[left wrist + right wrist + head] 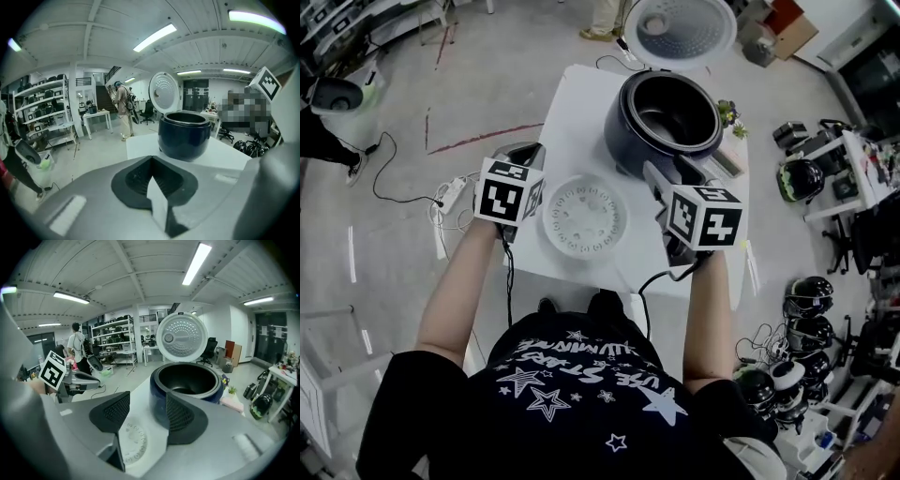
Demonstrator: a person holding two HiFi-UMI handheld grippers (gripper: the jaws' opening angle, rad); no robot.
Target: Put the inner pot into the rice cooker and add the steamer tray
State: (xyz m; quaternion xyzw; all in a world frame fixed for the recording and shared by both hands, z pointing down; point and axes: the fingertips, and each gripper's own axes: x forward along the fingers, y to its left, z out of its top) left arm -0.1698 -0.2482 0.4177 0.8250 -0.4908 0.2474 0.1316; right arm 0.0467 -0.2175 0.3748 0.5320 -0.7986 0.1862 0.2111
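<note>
A dark blue rice cooker (667, 117) stands at the far side of the white table (572, 103), its round lid (678, 28) tipped open behind it. A dark inner pot (187, 376) sits inside the body. The white perforated steamer tray (586, 216) lies flat on the table in front of the cooker. My left gripper (523, 155) hovers over the table's left edge, left of the tray, with its tips meeting and nothing between them (151, 158). My right gripper (673, 173) is open beside the cooker's front, right of the tray; the tray (133, 444) shows through its gap.
A small potted plant (729, 112) and a pink object sit on the table right of the cooker. Cables and a power strip (450, 192) lie on the floor to the left. Several helmets (806, 300) crowd the floor at right. A person (123, 105) stands far back.
</note>
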